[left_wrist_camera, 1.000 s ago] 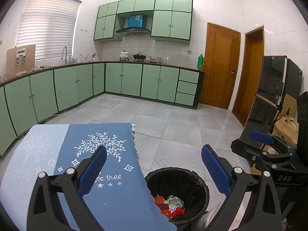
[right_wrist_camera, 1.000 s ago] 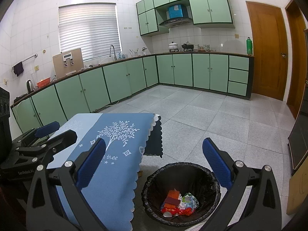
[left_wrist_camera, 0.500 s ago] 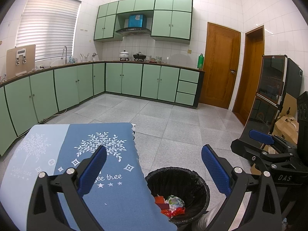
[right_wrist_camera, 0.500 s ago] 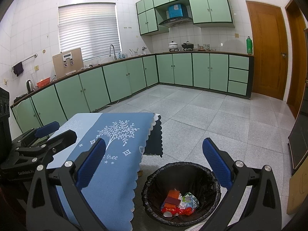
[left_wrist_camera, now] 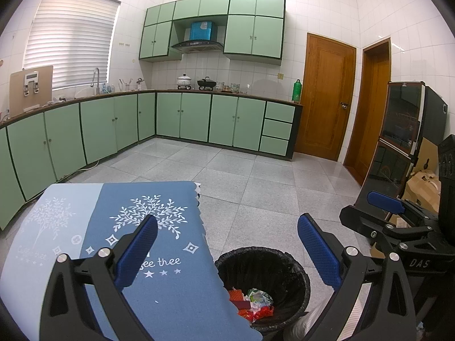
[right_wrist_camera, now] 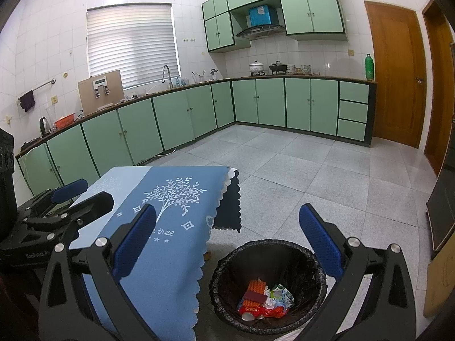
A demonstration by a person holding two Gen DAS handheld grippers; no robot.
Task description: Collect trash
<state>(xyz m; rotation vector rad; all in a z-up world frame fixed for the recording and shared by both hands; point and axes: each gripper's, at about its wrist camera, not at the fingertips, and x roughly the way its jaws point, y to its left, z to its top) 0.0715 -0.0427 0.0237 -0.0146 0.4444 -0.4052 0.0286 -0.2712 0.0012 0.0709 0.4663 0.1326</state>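
Nothing moved since the earlier frames: same framing in both views, same heap in the bin. Largest first, the blue tablecloth (left_wrist_camera: 159, 258) on the table just left of the black-lined trash bin (right_wrist_camera: 287, 251), its visible part bare of any litter. Then the bin itself, on the tiled floor beside the table's corner, holding the trash (right_wrist_camera: 263, 301): red wrappers, an orange mesh piece, a white-green packet, a small cup. Left gripper (left_wrist_camera: 227, 251) spread wide and empty, hovering above the cloth edge and the bin; right gripper (right_wrist_camera: 227, 240) likewise wide apart, holding nothing, over the same bin. Judged from this, collecting looks essentially done, with no loose item in sight left to fetch, though the table's near part lies hidden under the fingers. From the right wrist only: the full bin floor, the cup, the cloth's scalloped overhang. From the left wrist only: the dark cabinet and cardboard boxes (left_wrist_camera: 423, 187) well right of the bin.
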